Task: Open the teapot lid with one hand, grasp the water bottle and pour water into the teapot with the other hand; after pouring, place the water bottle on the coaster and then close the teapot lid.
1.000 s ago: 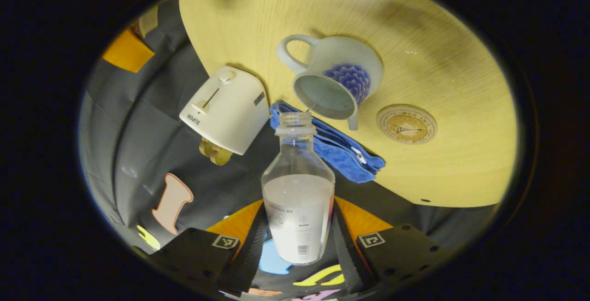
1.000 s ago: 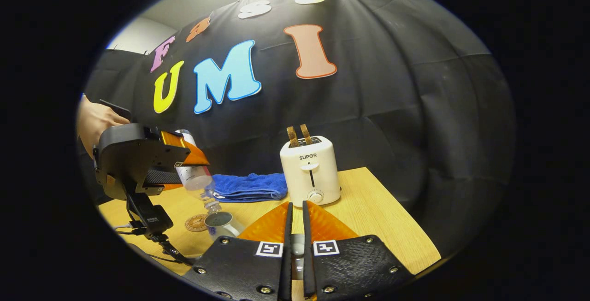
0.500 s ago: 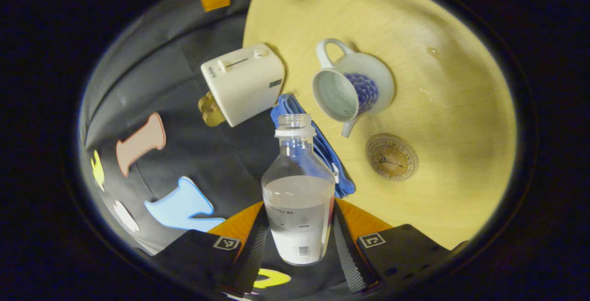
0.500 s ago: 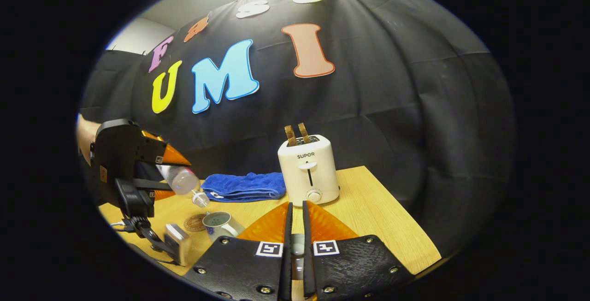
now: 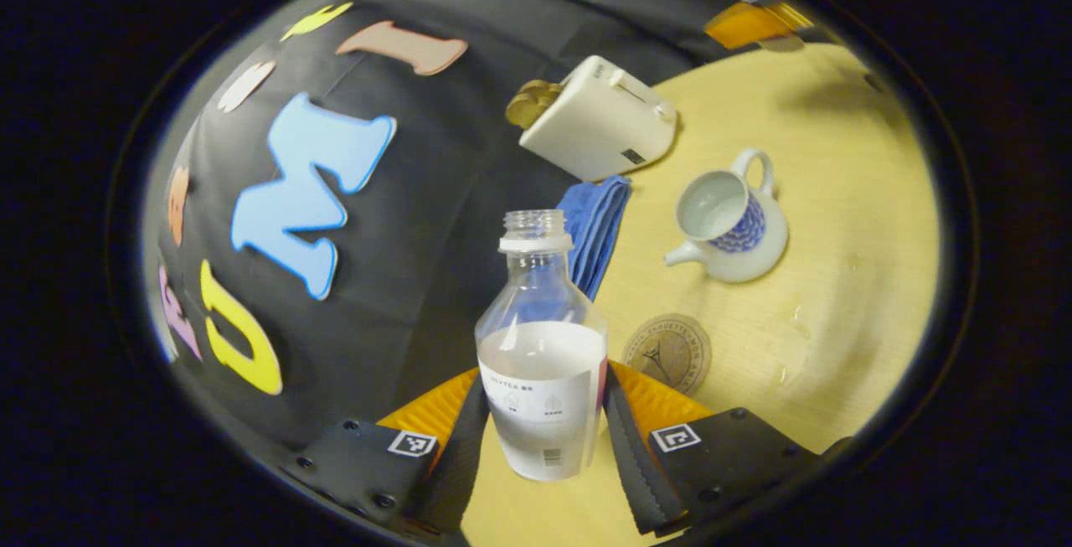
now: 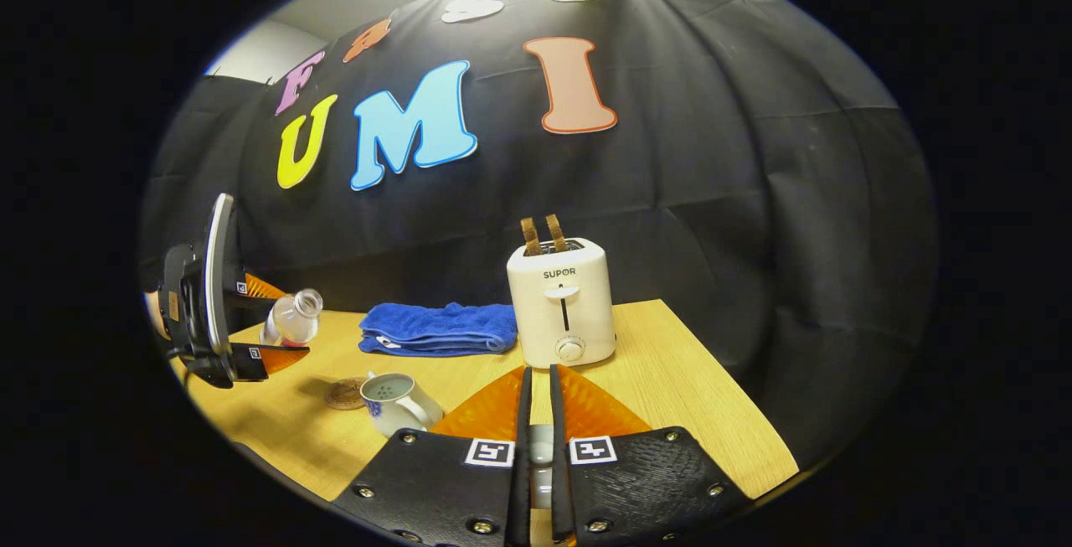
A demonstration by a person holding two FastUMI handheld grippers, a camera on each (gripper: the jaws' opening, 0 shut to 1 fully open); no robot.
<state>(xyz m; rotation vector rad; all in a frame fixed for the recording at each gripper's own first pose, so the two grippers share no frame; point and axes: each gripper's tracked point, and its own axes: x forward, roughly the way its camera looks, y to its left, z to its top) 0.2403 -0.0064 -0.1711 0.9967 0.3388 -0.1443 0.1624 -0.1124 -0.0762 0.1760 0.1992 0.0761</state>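
Tilted back from the open teapot (image 5: 727, 227), the water bottle (image 5: 542, 363) sits pinched in the left gripper (image 5: 540, 438); pouring looks finished, so the coaster (image 5: 667, 353) near the table's front edge comes next. Right gripper (image 6: 536, 446) pinches something pale, probably the lid.

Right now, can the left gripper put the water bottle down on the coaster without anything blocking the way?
Probably yes. The left gripper holds the water bottle between its fingers, and the coaster lies bare just beside it. The teapot and the blue towel sit farther off, apart from the coaster.
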